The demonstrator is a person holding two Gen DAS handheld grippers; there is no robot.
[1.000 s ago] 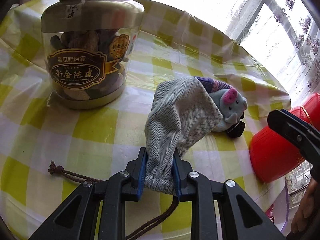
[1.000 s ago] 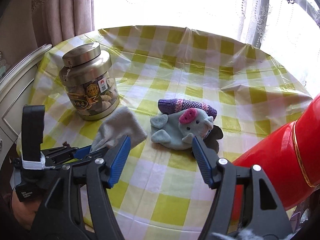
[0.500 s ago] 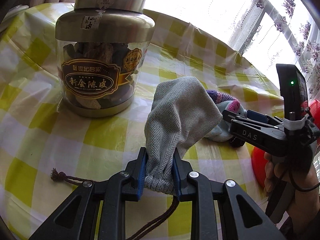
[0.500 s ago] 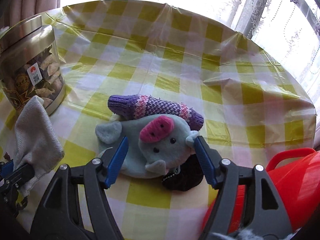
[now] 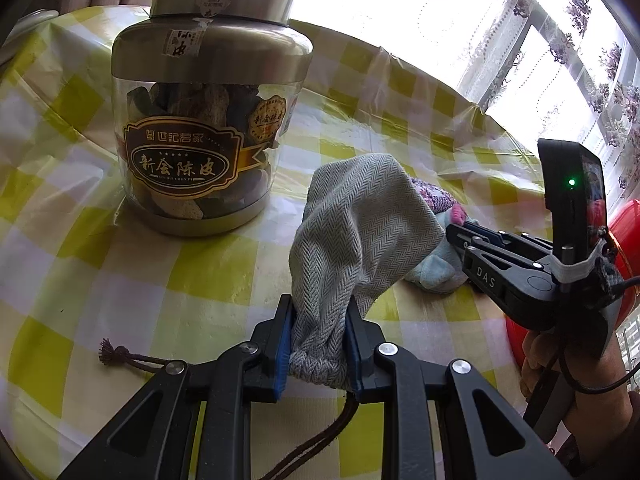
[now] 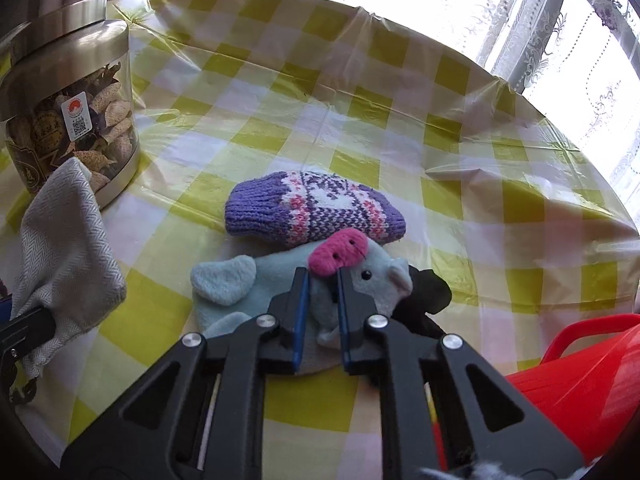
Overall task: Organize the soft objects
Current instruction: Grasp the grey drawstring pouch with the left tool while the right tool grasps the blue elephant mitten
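The left claw (image 5: 320, 344) is clamped on the gathered mouth of a grey pouch (image 5: 360, 240), its cord (image 5: 132, 358) trailing on the counter (image 5: 120, 300) to the claw's left. The right claw (image 6: 323, 312) is pinched tight on the plush pig (image 6: 260, 292) lying on the checked cloth. Just beyond its tips rests a purple knitted mitten (image 6: 316, 214). Far left of it stands a jar (image 6: 68, 120); a red bucket (image 6: 580, 368) sits to its right.
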